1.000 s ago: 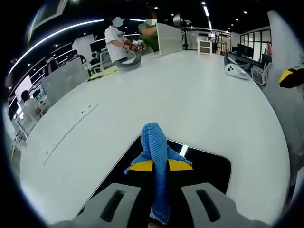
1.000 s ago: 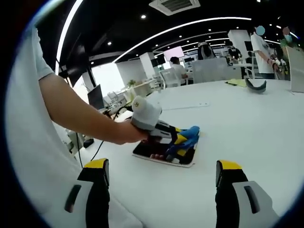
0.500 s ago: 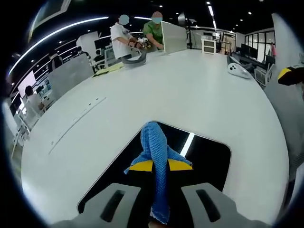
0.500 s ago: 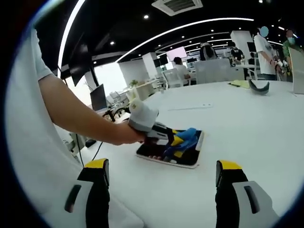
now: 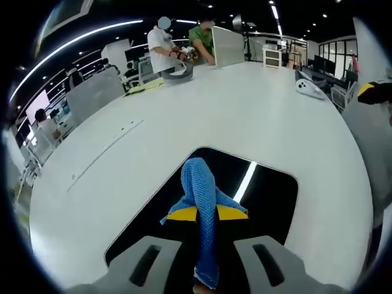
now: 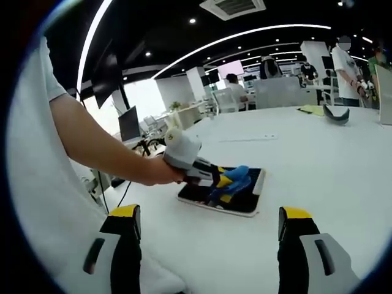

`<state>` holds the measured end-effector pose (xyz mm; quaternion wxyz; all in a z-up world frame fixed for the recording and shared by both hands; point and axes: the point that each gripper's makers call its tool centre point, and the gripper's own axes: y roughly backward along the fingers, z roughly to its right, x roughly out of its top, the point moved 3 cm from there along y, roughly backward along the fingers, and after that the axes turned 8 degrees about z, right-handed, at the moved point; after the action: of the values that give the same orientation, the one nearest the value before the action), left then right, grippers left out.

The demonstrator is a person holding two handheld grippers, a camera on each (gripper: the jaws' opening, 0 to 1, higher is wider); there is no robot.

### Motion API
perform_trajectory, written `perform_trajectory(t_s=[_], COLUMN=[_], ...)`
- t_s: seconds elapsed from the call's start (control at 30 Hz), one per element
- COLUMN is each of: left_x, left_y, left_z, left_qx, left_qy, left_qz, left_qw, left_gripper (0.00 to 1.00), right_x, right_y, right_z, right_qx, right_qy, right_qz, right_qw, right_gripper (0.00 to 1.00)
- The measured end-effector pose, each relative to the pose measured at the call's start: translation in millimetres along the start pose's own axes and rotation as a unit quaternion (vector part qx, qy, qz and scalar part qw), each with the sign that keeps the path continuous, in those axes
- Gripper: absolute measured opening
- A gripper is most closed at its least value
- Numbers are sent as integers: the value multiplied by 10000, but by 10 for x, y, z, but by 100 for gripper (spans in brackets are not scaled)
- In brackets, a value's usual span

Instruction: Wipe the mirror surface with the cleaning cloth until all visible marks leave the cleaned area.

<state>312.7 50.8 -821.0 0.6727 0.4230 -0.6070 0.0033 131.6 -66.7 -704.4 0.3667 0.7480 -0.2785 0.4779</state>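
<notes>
Cloth (image 5: 203,202) of blue knit, clamped between the yellow-tipped jaws of the left gripper (image 5: 206,214) and bunched forward of them, drapes onto the mirror (image 5: 269,202), a dark rounded-corner slab lying flat on the white table (image 5: 257,116) directly under and ahead of this claw. In the right gripper view the same left gripper (image 6: 220,182), held in a person's hand (image 6: 160,173), presses the cloth (image 6: 236,177) on the mirror (image 6: 245,202), which lies ahead of and between the right gripper's (image 6: 208,226) jaws, well apart from them; those jaws stand wide apart and carry nothing. The cloth looks soft, light and floppy, so it is best pinched in a fold near its middle, as here, leaving loose ends to trail on the glass. The mirror is probably stiff, smooth and breakable, and may slide on the table under a sideways wipe; if steadying is needed, its bare edge nearest the free claw seems the safest place to press. No marks can be made out on the reflective face.
</notes>
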Motion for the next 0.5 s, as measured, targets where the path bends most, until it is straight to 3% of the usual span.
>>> perform_trajectory(t_s=[0.5], left_x=[-77], left_y=[103], left_z=[-75], left_qx=[105], left_qy=[-27], left_qz=[-83], left_qw=[9999], left_gripper=[7], right_x=[-31], right_y=[7], right_z=[-41], right_qx=[50], right_qy=[36], right_qz=[-19], right_qw=[10000], right_gripper=[92])
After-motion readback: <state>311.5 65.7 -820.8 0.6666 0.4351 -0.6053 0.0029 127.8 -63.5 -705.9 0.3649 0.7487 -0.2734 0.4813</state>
